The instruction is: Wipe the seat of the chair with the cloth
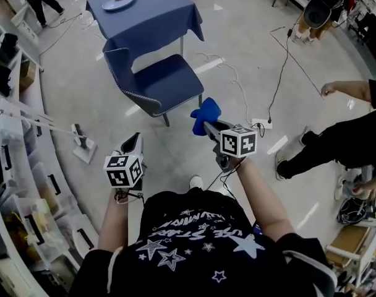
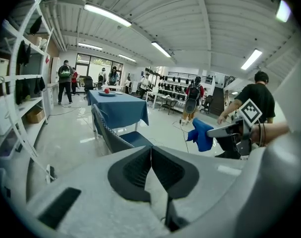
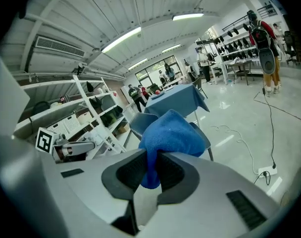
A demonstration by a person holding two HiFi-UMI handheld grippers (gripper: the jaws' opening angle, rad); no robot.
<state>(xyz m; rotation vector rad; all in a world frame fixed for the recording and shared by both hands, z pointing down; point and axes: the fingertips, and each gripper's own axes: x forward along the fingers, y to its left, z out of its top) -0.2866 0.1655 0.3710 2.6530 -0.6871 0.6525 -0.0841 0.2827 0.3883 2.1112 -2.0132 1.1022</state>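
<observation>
A dark blue chair stands on the floor ahead of me, its seat bare; it also shows in the left gripper view as the chair and behind the cloth in the right gripper view. My right gripper is shut on a bright blue cloth, held in the air short of the seat's near edge; the cloth bulges out of the jaws. My left gripper hangs lower left, shut with nothing in it, its jaws pressed together.
A table with a blue tablecloth carrying plates stands just behind the chair. White shelving runs along the left. Cables and a power strip lie on the floor to the right, where a person in black stands.
</observation>
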